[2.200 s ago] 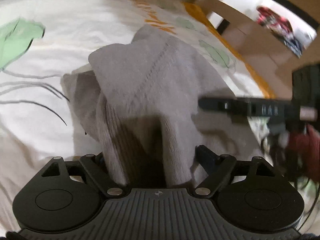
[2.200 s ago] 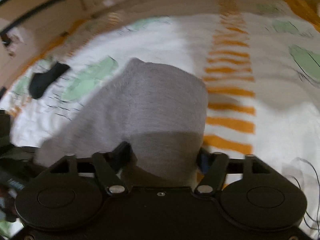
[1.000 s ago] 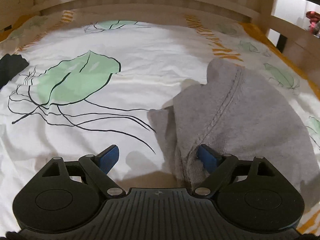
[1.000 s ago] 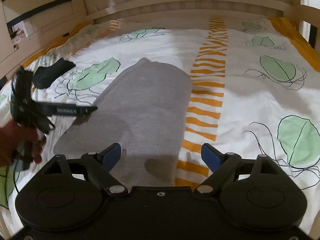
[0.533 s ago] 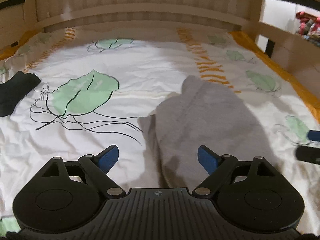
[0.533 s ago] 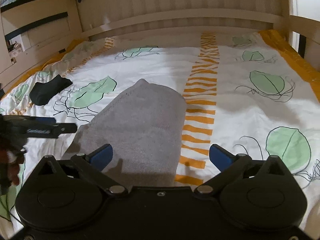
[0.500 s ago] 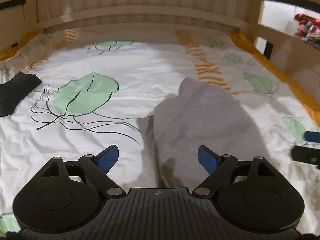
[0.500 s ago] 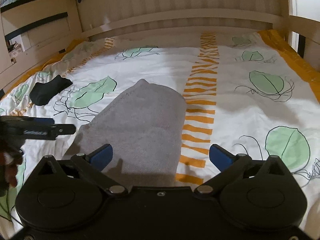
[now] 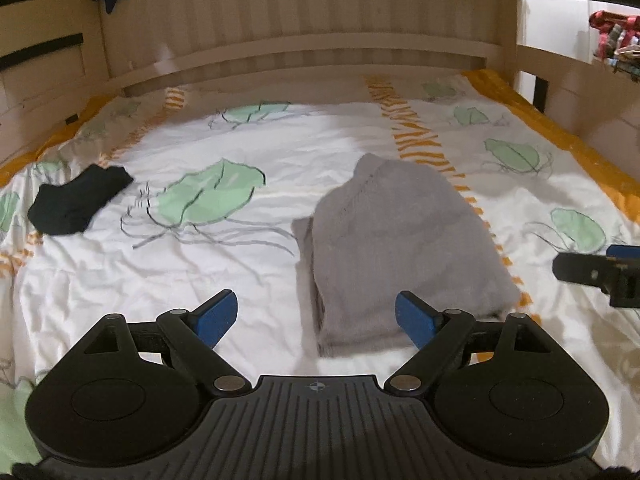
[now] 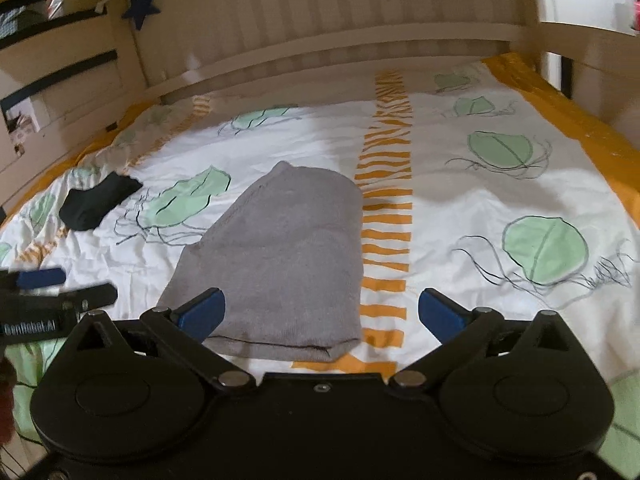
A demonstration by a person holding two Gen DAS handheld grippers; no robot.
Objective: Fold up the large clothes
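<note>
Folded grey sweater [image 9: 400, 248] lying on the bed [image 9: 280, 152], a soft knit bundle with layered edges nearest the cameras. Left gripper [image 9: 316, 314] and right gripper [image 10: 320, 314] hover with fingers wide, empty. To finish well, press the layers flat and square any uneven edges.

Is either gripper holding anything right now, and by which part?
Nothing is held. Left gripper and right gripper are both open above the folded grey garment.
</note>
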